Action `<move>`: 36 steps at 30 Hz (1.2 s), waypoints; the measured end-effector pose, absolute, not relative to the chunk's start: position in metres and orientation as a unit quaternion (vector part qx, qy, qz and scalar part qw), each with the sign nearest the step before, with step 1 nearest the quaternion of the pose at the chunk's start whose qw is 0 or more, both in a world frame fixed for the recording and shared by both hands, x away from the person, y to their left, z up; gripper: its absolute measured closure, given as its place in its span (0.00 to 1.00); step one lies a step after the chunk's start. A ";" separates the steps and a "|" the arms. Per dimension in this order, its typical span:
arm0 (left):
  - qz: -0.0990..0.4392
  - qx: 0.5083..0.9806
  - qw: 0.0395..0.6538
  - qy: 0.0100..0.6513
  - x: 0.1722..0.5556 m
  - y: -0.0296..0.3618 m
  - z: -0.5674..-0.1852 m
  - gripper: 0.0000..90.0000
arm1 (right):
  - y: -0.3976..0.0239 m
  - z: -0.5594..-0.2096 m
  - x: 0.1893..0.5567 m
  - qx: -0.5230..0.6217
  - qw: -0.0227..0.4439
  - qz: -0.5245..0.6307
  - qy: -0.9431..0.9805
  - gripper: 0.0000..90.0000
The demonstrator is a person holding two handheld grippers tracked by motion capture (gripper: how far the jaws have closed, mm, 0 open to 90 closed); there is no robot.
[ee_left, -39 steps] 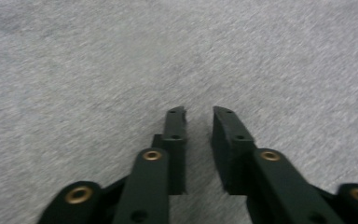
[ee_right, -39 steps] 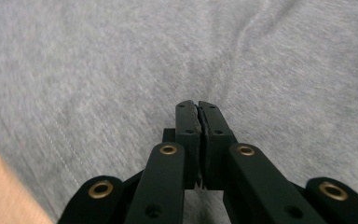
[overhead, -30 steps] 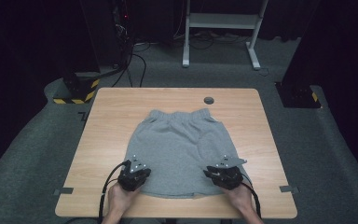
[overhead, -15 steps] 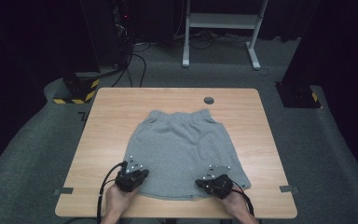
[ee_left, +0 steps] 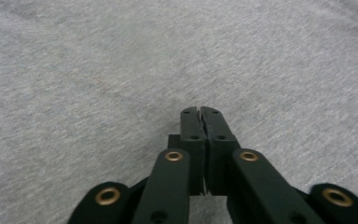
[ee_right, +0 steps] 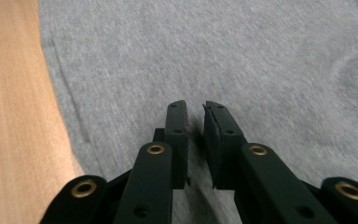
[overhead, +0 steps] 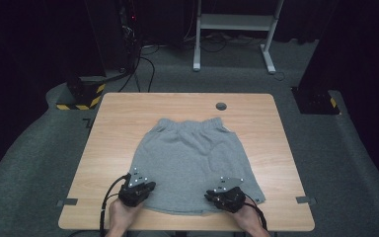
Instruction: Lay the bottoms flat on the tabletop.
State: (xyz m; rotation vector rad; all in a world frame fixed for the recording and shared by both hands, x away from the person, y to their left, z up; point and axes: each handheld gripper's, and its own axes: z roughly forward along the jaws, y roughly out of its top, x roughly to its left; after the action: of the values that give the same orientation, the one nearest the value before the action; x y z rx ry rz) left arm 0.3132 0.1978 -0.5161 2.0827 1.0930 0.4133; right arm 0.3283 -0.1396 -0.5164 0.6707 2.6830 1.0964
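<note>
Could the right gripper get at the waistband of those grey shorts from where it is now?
Probably yes. The right gripper sits at the near hem of the grey shorts, and the waistband lies at the far end. Nothing stands between them, just flat cloth on the table, though it would take a long forward reach.

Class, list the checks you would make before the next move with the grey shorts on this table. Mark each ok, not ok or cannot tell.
1. Shorts lie flat on the table: ok.
2. Left hand-held gripper jaws shut: ok. Cloth pinched in them: cannot tell.
3. Right hand-held gripper grips the cloth: not ok. Its jaws have just been opening, with a gap and no cloth between them.
4. Both grippers sit at the near hem: ok.
</note>
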 end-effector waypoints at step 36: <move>0.192 0.742 0.452 0.455 0.329 0.220 -0.473 0.44 | -0.190 -0.469 0.361 0.339 0.141 0.462 0.808 0.55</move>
State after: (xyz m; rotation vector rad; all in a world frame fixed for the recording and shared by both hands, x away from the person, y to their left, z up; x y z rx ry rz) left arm 0.3286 0.2197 -0.4733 1.8341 1.1247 0.4744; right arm 0.3614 -0.1901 -0.4690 0.9773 2.3315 1.3330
